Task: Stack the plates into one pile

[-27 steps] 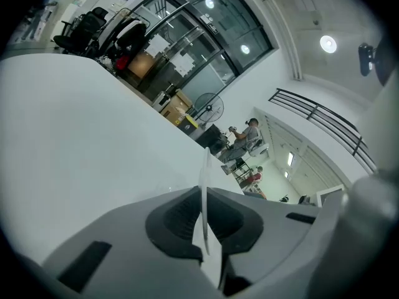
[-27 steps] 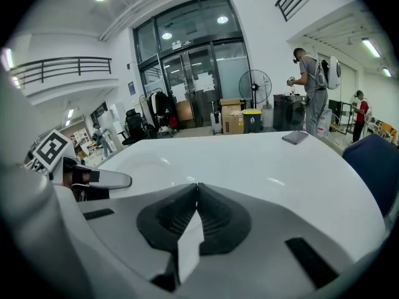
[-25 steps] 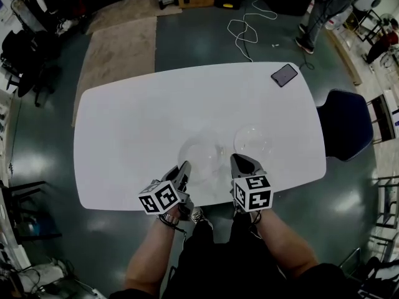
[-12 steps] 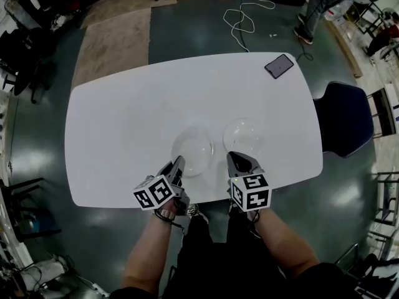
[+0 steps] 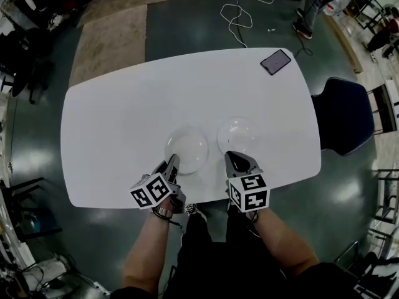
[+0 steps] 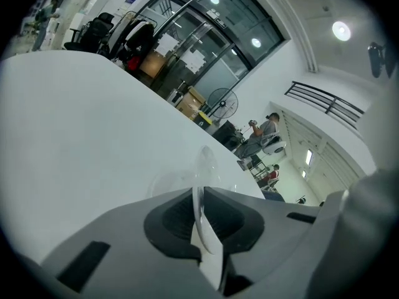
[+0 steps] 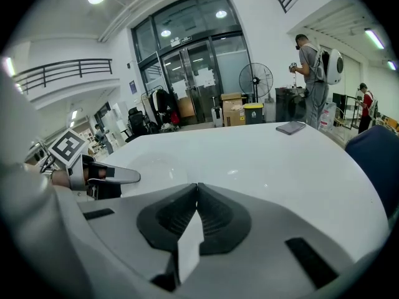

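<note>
A: Left gripper (image 6: 199,197), fingers?
B: Nearly together, pinching the near rim of a clear plate (image 5: 187,147). The rim sits edge-on in the narrow slit.
A: Right gripper (image 7: 197,187)?
B: Fingers fully together, nothing between them. The tips sit by the near rim of the second clear plate (image 5: 238,133); whether they touch it is unclear.
A: The plates?
B: Both on the near half of the white worktop (image 5: 124,123), just beside each other, not stacked. The pinched one is on the left.
A: Anything further out?
B: A dark phone (image 5: 275,61) at the far right corner, well apart, and a blue chair (image 5: 341,114) off the right end.
</note>
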Available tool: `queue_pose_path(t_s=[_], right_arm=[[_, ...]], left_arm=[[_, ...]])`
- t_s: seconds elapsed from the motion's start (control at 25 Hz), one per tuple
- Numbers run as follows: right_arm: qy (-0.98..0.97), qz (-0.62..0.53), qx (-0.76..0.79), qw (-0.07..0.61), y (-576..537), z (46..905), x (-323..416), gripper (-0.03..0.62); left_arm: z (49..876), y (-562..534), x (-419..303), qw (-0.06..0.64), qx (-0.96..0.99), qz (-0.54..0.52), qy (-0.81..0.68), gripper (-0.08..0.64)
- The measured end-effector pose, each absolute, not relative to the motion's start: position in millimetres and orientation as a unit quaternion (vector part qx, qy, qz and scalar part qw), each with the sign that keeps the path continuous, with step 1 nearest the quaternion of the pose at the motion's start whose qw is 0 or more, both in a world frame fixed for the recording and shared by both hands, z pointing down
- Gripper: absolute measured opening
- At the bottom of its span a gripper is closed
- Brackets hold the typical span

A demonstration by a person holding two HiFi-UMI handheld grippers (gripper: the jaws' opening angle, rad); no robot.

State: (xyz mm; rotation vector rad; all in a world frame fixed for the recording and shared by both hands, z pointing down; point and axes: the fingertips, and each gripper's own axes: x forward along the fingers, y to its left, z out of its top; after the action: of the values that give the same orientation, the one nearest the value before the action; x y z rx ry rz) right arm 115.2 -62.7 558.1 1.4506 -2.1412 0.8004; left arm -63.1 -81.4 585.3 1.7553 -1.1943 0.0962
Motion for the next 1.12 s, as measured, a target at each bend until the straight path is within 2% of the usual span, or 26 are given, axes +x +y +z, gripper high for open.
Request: queue_pose_path(t_s=[0.52, 1.12], right_arm=[[-0.778, 0.286, 0.512, 0.224, -67, 564, 113, 0.018], [-0.78, 0.291, 0.506, 0.225, -71, 566, 107, 0.018]], left_arm=[[591, -89, -71, 0.401, 0.725, 0.144, -0.541, 0.099], [588, -83, -74, 0.359, 0.714, 0.198, -0.567, 0.126]])
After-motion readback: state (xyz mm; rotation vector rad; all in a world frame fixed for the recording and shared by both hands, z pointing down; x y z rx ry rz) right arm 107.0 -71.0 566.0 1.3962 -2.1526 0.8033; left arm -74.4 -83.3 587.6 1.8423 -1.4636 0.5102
